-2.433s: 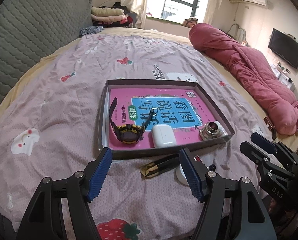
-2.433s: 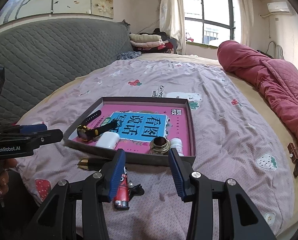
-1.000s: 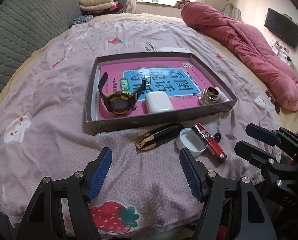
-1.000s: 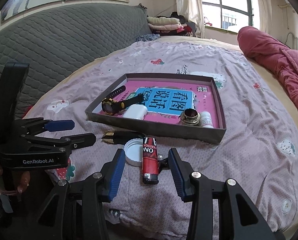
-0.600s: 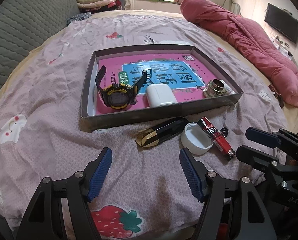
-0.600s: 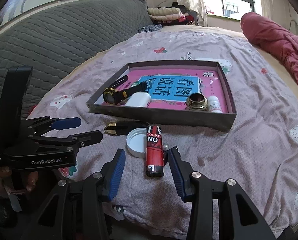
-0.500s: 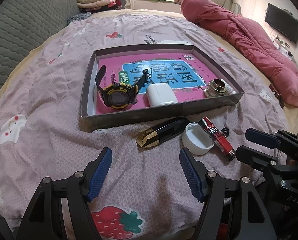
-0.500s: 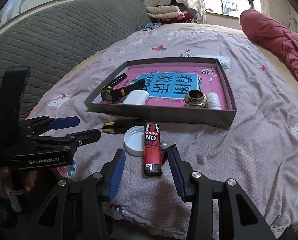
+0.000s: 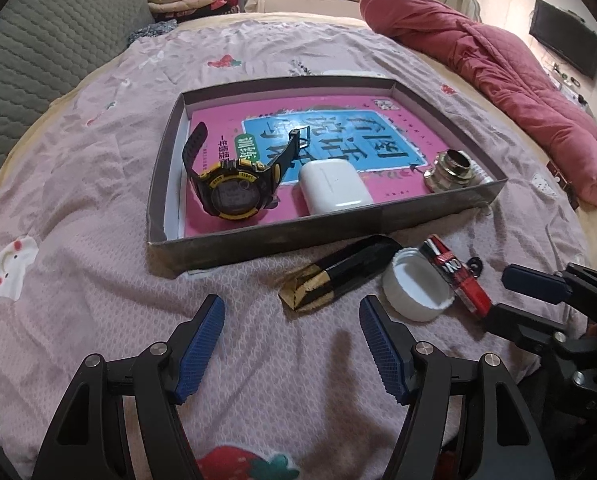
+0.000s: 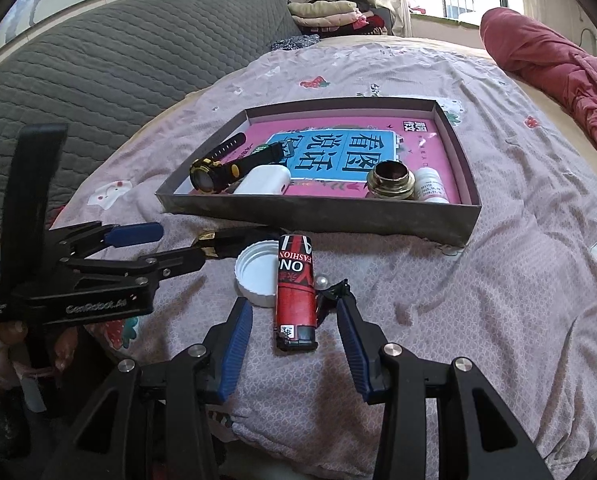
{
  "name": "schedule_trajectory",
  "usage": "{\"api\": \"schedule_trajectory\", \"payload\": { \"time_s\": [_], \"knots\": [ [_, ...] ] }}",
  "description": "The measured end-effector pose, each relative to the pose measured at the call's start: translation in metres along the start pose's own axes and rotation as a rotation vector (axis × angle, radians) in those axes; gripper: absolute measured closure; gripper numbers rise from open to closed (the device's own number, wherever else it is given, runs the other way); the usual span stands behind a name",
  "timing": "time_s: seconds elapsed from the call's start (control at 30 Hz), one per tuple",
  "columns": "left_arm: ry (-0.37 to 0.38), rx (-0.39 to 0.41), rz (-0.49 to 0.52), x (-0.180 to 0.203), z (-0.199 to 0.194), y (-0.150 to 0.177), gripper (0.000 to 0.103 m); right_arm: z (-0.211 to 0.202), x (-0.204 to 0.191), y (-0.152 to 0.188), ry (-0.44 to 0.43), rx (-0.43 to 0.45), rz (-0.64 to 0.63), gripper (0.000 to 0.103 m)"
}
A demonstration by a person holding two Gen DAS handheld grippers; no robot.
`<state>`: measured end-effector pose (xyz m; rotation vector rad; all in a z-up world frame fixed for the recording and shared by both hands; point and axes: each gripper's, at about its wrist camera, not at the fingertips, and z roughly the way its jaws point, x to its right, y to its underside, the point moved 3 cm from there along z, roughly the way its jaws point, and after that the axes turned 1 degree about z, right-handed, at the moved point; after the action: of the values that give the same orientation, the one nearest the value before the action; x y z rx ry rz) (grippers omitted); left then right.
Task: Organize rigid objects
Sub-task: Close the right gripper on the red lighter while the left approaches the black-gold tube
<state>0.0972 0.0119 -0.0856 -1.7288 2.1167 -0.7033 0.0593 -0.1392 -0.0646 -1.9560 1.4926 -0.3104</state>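
A red lighter (image 10: 296, 288) lies on the pink bedspread, between the open fingers of my right gripper (image 10: 294, 308); neither pad touches it. Left of it sit a white bottle cap (image 10: 256, 272) and a black-and-gold stick (image 10: 226, 242). In the left wrist view my left gripper (image 9: 292, 322) stands wide open just short of the black-and-gold stick (image 9: 338, 276), with nothing between its fingers. The grey tray (image 9: 298, 232) behind holds a pink book, a black-and-yellow watch (image 9: 230, 188), a white earbud case (image 9: 334, 188) and a brass ring (image 9: 452, 170).
A small white bottle (image 10: 430, 190) lies in the tray's right corner. A pearl bead (image 10: 321, 281) and a small black clip (image 10: 334, 292) rest beside the lighter. A red quilt (image 9: 498, 68) is heaped at the right, and a grey padded headboard (image 10: 118, 60) stands at the left.
Both grippers have sunk toward the bedspread and closed in on the loose items. The lighter now lies between the right fingers. Neither gripper's opening has changed.
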Motion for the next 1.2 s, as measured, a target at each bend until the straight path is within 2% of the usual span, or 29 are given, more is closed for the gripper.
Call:
{"api": "schedule_trajectory", "payload": {
  "time_s": [0.47,0.67,0.8,0.97,1.1,1.2],
  "knots": [
    [0.049,-0.027,0.088,0.012,0.028,-0.007,0.035,0.006,0.005,0.0,-0.004,-0.011,0.018,0.059],
    [0.104,-0.033,0.11,0.016,0.035,-0.014,0.035,0.008,0.008,0.001,-0.01,-0.018,0.028,0.059],
    [0.108,-0.043,0.143,0.022,0.042,-0.014,0.039,0.011,0.008,0.001,-0.017,-0.025,0.03,0.059],
    [0.128,-0.045,0.144,0.023,0.045,-0.015,0.04,0.016,0.007,0.0,-0.028,-0.03,0.029,0.059],
    [0.13,-0.041,0.16,0.025,0.044,-0.014,0.044,0.019,0.007,-0.001,-0.036,-0.033,0.022,0.066],
    [0.14,-0.044,0.168,0.027,0.044,-0.015,0.048,0.022,0.006,-0.001,-0.041,-0.036,0.013,0.068]
  ]
}}
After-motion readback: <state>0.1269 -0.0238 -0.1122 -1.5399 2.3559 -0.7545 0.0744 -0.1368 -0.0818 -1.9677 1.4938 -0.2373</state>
